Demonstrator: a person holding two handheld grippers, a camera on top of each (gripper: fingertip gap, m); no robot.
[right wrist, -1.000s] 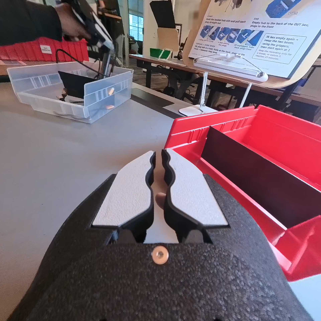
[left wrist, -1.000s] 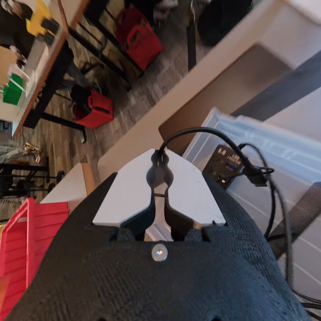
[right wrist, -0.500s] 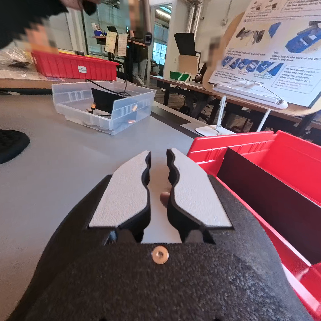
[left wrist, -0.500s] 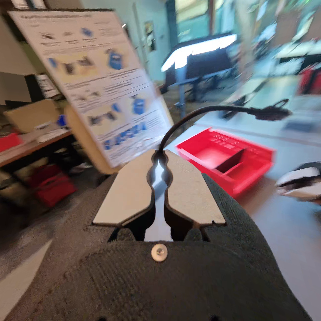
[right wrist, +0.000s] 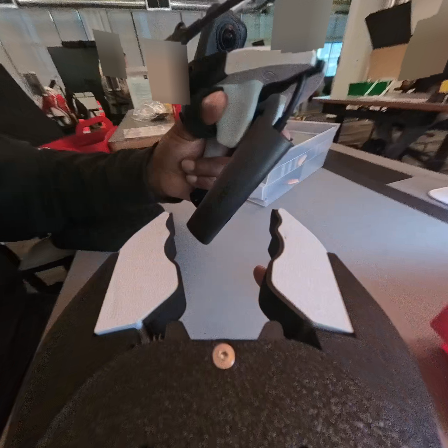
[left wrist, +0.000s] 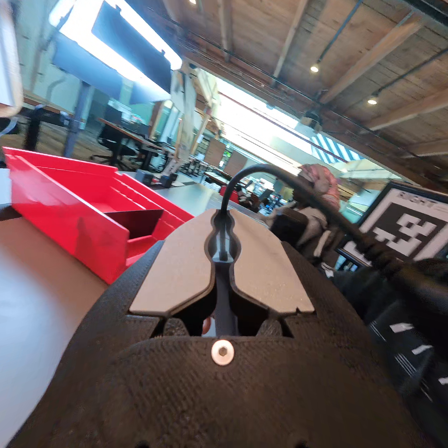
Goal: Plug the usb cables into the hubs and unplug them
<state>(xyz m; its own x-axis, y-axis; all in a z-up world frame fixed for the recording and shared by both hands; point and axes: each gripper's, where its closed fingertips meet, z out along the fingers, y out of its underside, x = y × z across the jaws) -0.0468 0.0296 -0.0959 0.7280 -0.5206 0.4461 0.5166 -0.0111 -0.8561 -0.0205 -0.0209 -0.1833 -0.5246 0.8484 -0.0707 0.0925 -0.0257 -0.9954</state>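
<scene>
My left gripper (left wrist: 221, 213) is shut on the black cable (left wrist: 254, 167) of a dark USB hub (left wrist: 224, 298). The cable arcs up and to the right, and its far end is blurred. The hub body lies between the finger bases. In the right wrist view a hand holds the left gripper (right wrist: 312, 70) up above the table, and the hub (right wrist: 237, 189) hangs slanted beneath it. My right gripper (right wrist: 221, 214) is open and empty, with the hub's lower end just in front of its fingertips. The right gripper also shows blurred at the right of the left wrist view (left wrist: 412, 278).
A red bin (left wrist: 72, 206) with a black divider stands on the grey table (right wrist: 363, 218); its corner shows at the right edge of the right wrist view (right wrist: 440, 332). A clear plastic bin (right wrist: 303, 164) stands farther back behind the left gripper. Other desks and people are in the background. About 10 centimetres separates my left fingertips from my right.
My left gripper has lifted the hub by its cable out of the clear bin and swung toward the right gripper. My right gripper has turned left to face it and has opened wide.
</scene>
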